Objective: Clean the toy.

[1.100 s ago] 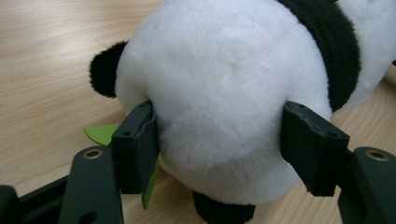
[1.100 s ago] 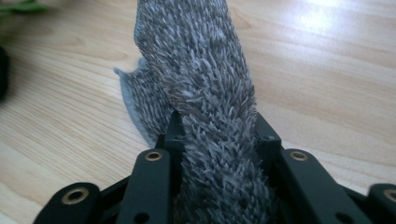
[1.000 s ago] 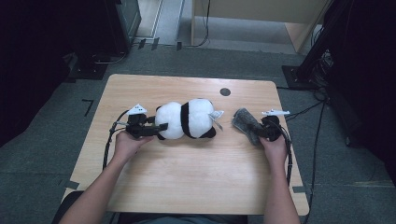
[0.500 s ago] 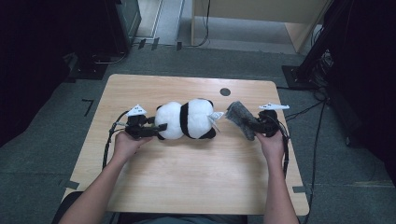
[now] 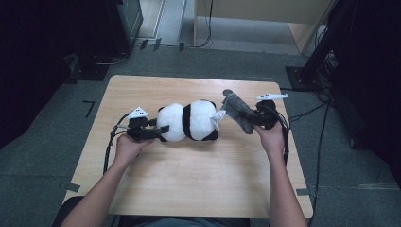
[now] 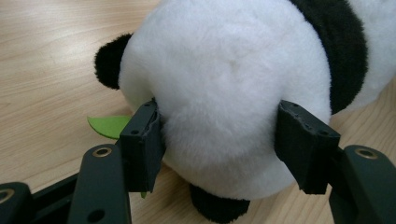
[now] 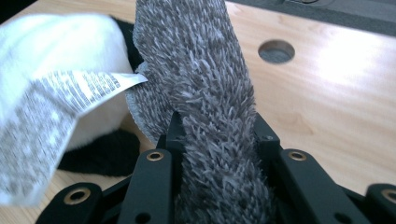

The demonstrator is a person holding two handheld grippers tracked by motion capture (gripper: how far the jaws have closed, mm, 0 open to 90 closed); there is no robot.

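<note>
From above, the plush panda (image 5: 189,121) lies mid-worktop (image 5: 189,189), long axis running nine to three o'clock. The left gripper (image 5: 151,132) clamps its nine o'clock end; the right gripper (image 5: 250,120) holds a grey furry cloth (image 5: 238,112) slanting toward eleven.

Left gripper view: half-spread jaws press into white fur.

Right gripper view: narrowed jaws pinch the cloth beside the panda's label (image 7: 56,116).

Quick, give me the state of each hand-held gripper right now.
Left hand-held gripper: closed on the panda plush toy, jaws pressing its white end.
Right hand-held gripper: closed on the grey fuzzy cloth.
</note>
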